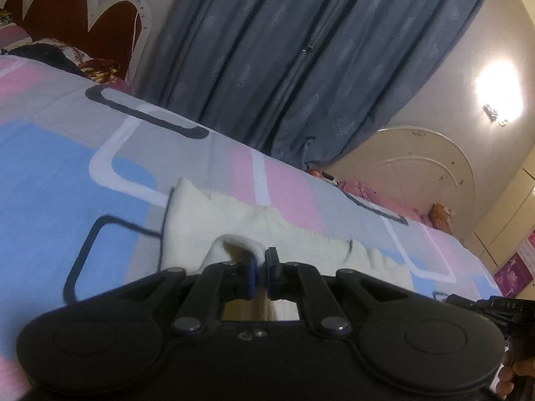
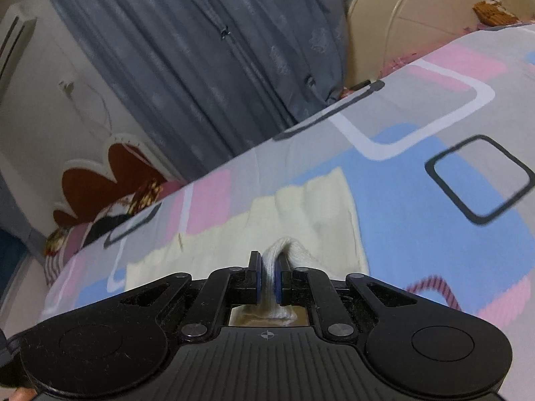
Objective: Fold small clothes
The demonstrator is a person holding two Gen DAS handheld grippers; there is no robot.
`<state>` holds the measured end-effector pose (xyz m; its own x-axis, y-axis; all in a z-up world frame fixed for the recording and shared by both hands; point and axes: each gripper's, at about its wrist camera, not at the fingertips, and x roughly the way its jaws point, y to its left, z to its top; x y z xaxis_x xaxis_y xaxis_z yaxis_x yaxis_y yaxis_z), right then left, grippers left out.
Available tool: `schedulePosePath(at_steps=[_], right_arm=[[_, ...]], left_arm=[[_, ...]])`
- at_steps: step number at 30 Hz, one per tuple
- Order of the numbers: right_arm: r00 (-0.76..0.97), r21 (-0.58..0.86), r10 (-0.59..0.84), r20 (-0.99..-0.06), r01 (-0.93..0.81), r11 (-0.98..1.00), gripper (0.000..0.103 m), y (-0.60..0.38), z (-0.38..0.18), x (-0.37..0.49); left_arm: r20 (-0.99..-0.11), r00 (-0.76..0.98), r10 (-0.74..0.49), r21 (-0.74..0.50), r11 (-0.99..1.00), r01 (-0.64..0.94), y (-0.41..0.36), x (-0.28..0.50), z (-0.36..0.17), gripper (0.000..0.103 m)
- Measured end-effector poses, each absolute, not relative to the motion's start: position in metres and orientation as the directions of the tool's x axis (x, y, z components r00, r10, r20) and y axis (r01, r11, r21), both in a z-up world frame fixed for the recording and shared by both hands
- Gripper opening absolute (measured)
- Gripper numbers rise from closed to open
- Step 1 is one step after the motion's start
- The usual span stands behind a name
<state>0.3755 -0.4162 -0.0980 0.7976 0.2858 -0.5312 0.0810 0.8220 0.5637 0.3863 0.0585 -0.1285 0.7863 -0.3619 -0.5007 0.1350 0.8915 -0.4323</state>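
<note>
A cream knitted garment [image 1: 214, 220] lies spread on the bed's patterned sheet [image 1: 53, 153]. In the left wrist view my left gripper [image 1: 261, 259] is shut on a raised fold of that garment, the cloth pinched between its blue pads. The right wrist view shows the same cream garment [image 2: 301, 210] stretched across the sheet [image 2: 418, 207]. There my right gripper [image 2: 270, 269] is shut on a bunched ribbed edge of it, which runs down between the fingers. Both pinched edges are lifted above the rest of the cloth.
Grey-blue curtains [image 1: 284, 53] hang behind the far side of the bed. A cream and dark red headboard [image 1: 67, 10] with pillows stands at one end, a cream footboard [image 1: 431, 170] at the other. A wall lamp [image 1: 498, 90] glares at the right.
</note>
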Motion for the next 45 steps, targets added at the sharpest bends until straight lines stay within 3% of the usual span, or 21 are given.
schedulePosePath(at_steps=[11,14,17,18,19,21,22,28,33,35,37,39,40,41,43,45], right_arm=[[0.754,0.637,0.297,-0.586,0.202,0.744,0.007,-0.438,-0.131,0.44],[0.761,0.631,0.281,-0.585,0.21,0.747,0.007,-0.442,-0.13,0.453],[0.75,0.621,0.274,-0.602,0.225,0.751,0.008,-0.445,-0.134,0.465],[0.746,0.618,0.27,-0.609,0.233,0.751,0.008,-0.446,-0.136,0.467],[0.747,0.618,0.264,-0.61,0.24,0.748,0.014,-0.448,-0.137,0.468],[0.771,0.63,0.246,-0.587,0.243,0.738,0.041,-0.453,-0.136,0.466],[0.785,0.63,0.233,-0.574,0.243,0.738,0.061,-0.455,-0.133,0.464],[0.79,0.546,0.236,-0.566,0.145,0.825,0.063,-0.447,-0.122,0.463],[0.764,0.421,0.22,-0.607,0.074,0.904,0.063,-0.427,-0.129,0.468],[0.763,0.374,0.205,-0.613,0.051,0.926,0.063,-0.42,-0.131,0.469],[0.761,0.343,0.196,-0.618,0.036,0.939,0.059,-0.416,-0.135,0.47],[0.751,0.325,0.2,-0.629,0.02,0.945,0.038,-0.414,-0.139,0.471],[0.743,0.317,0.204,-0.638,0.012,0.948,0.029,-0.414,-0.141,0.472],[0.737,0.306,0.203,-0.645,0.006,0.952,0.028,-0.412,-0.144,0.474],[0.727,0.291,0.212,-0.654,-0.017,0.957,0.028,-0.411,-0.147,0.477],[0.717,0.267,0.228,-0.658,-0.06,0.962,0.006,-0.404,-0.149,0.477]], left_arm=[[-0.567,0.77,-0.293,-0.378,0.923,0.073,0.046,0.442,-0.142,0.006],[-0.586,0.759,-0.283,-0.379,0.924,0.052,0.047,0.455,-0.146,0.011],[-0.603,0.753,-0.265,-0.386,0.922,0.017,0.051,0.465,-0.146,0.039],[-0.605,0.754,-0.256,-0.38,0.925,0.009,0.053,0.467,-0.146,0.053],[-0.599,0.762,-0.248,-0.373,0.928,0.009,0.055,0.467,-0.144,0.059],[-0.586,0.771,-0.249,-0.358,0.933,0.029,0.059,0.465,-0.14,0.062],[-0.583,0.773,-0.25,-0.349,0.936,0.039,0.061,0.464,-0.138,0.062],[-0.582,0.763,-0.283,-0.288,0.949,0.132,0.06,0.459,-0.139,0.062],[-0.617,0.735,-0.281,-0.245,0.956,0.159,0.046,0.471,-0.149,0.06],[-0.637,0.72,-0.276,-0.229,0.959,0.165,0.042,0.477,-0.155,0.052],[-0.652,0.706,-0.277,-0.218,0.96,0.175,0.039,0.481,-0.162,0.03],[-0.662,0.696,-0.278,-0.207,0.96,0.187,0.036,0.483,-0.166,0.019],[-0.664,0.692,-0.284,-0.211,0.959,0.191,0.036,0.483,-0.168,0.019],[-0.664,0.69,-0.289,-0.216,0.957,0.193,0.036,0.484,-0.169,0.018],[-0.659,0.69,-0.299,-0.224,0.954,0.2,0.035,0.483,-0.169,0.007],[-0.647,0.698,-0.305,-0.225,0.952,0.208,0.035,0.481,-0.169,0.005]])
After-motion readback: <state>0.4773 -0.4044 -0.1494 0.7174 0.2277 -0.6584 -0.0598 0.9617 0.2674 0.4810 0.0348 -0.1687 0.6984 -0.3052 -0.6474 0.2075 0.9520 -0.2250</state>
